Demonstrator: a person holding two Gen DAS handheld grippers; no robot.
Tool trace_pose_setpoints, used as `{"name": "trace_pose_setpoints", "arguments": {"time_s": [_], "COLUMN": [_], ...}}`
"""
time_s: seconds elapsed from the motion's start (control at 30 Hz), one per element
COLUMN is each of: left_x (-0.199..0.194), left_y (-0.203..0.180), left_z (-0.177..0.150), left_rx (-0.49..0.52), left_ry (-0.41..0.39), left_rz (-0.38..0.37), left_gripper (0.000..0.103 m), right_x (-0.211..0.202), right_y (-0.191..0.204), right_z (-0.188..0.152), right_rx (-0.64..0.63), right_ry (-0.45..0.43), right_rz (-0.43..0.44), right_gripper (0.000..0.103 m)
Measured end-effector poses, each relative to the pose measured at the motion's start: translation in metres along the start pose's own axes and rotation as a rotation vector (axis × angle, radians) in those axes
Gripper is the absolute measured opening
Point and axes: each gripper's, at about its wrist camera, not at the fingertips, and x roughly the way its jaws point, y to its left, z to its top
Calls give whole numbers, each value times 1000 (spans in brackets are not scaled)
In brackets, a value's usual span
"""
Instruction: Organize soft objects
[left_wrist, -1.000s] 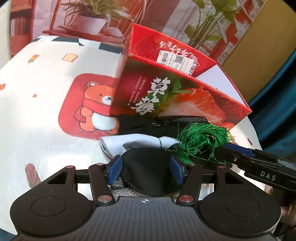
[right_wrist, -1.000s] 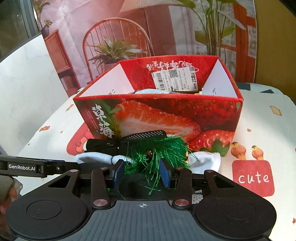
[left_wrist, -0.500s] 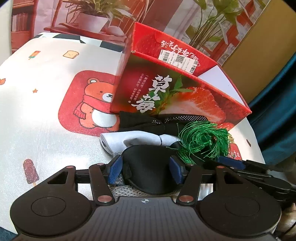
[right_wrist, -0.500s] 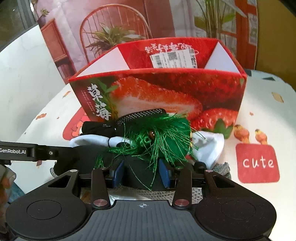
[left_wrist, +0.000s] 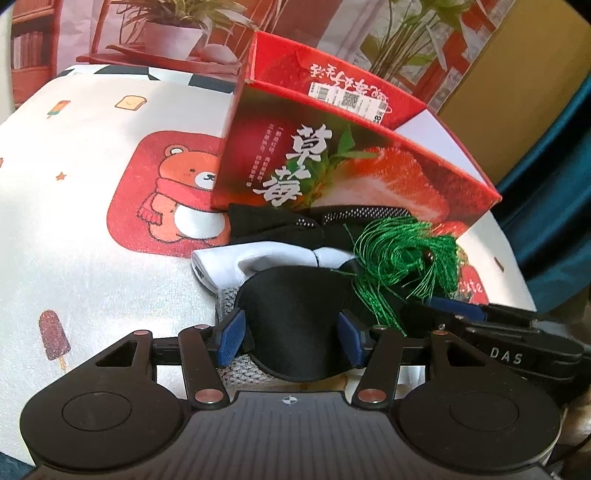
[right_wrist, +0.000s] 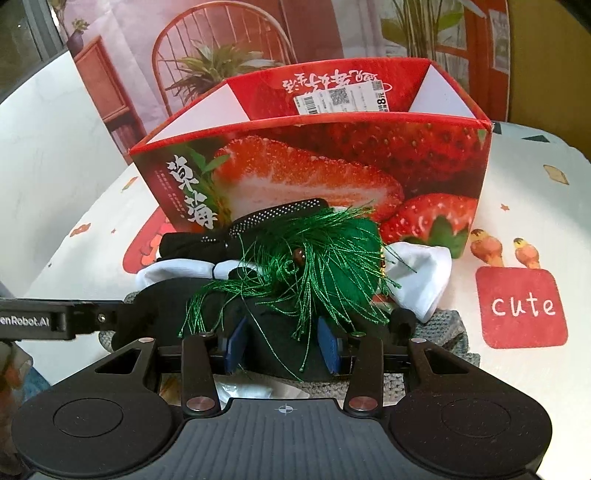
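Green tassel draped over black fabric between right tongs, before strawberry box.

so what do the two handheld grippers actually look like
Both match. The left gripper and the right gripper each have a matte black ribbed body with two round discs, black linkage arms with silver rivets, and jaws faced with blue textured pads. Seen from the side, the right one bears white "DAS" lettering and the left one "GenRobot.AI".
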Motion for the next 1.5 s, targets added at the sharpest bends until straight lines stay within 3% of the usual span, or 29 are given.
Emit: {"name": "trace_pose_setpoints", "arguments": {"time_s": [0.97, 1.5], "left_x": [21, 4], "left_y": [-3, -6], "left_z": [8, 6], "left_rx": [84, 94], "left_ry": [-11, -29], "left_rz": [56, 41], "left_gripper": [59, 58], "right_x": [3, 2], "right_y": [-3, -3], "right_z": [-4, -4], "right_rx": [21, 32], "right_ry": [-16, -16], "right_rz": [11, 6], "right_gripper": [40, 41]}}
